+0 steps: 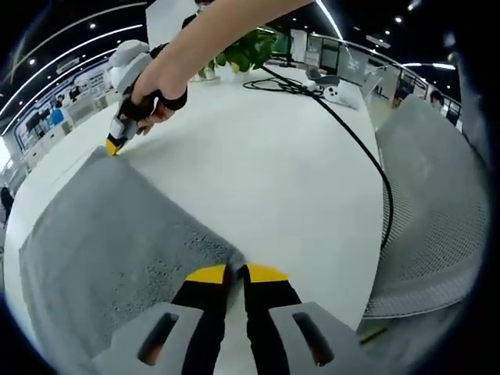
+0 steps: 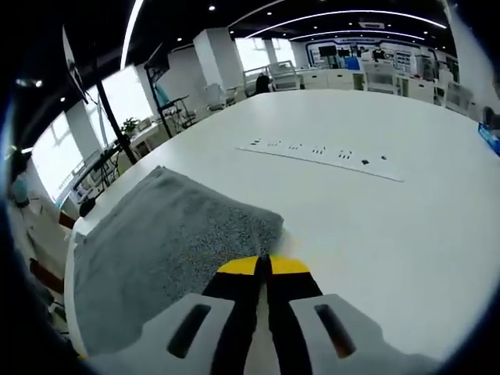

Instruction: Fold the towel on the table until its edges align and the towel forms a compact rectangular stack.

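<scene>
A grey towel (image 1: 117, 242) lies flat on the white table (image 1: 273, 172). My left gripper (image 1: 235, 273) has its yellow-tipped jaws closed on the towel's near corner. The right gripper (image 1: 114, 145), held by a person's hand (image 1: 152, 98), rests at the towel's far corner with its tip on the cloth. In the right gripper view the towel (image 2: 164, 242) spreads left and toward the table edge. There my right gripper (image 2: 262, 266) is shut on the corner of the towel.
A black cable (image 1: 351, 141) runs across the table to devices at the far side. A grey mesh chair back (image 1: 430, 211) stands close at the right. A green plant (image 1: 250, 51) sits at the far edge. A strip of sockets (image 2: 320, 155) is set into the tabletop.
</scene>
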Demonstrator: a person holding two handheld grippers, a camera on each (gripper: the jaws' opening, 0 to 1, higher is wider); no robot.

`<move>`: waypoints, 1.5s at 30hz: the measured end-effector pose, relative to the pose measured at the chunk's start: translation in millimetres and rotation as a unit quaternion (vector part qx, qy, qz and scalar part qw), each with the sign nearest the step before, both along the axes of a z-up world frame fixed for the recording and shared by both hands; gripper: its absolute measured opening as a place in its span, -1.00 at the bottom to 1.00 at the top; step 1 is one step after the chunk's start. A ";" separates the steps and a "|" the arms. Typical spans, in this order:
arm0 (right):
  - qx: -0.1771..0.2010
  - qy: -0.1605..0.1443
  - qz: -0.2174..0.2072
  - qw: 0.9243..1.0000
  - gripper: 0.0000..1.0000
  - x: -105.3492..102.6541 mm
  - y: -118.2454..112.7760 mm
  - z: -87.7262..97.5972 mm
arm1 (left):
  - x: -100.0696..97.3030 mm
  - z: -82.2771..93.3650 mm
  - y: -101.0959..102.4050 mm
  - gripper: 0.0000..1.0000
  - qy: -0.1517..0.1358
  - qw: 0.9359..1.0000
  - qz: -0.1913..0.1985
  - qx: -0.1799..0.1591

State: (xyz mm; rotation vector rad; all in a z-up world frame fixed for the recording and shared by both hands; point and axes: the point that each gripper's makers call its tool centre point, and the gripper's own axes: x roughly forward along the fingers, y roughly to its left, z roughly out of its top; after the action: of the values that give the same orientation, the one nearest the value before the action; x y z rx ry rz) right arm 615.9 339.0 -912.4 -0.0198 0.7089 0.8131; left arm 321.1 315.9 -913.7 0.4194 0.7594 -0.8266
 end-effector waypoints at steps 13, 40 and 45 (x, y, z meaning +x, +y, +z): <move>-0.009 0.002 -0.019 1.000 -0.99 0.4 -48.8 0.2 | -1.6 0.9 -33.6 -0.95 0.007 0.998 -0.055 -0.013; -0.054 -0.012 -0.075 0.996 -0.98 -14.6 -151.6 6.9 | -1.0 -0.5 -136.3 -0.95 0.014 0.987 -0.148 -0.058; -0.064 -0.015 -0.075 0.995 -0.98 -13.4 -161.8 6.8 | -0.2 -1.0 -149.1 -0.95 0.018 0.986 -0.152 -0.061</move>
State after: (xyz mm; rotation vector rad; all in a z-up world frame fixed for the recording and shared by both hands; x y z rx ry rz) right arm 602.5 177.2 -905.5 -0.0934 0.7245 0.6226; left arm 321.0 166.8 -914.8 0.4168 0.6815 -1.1645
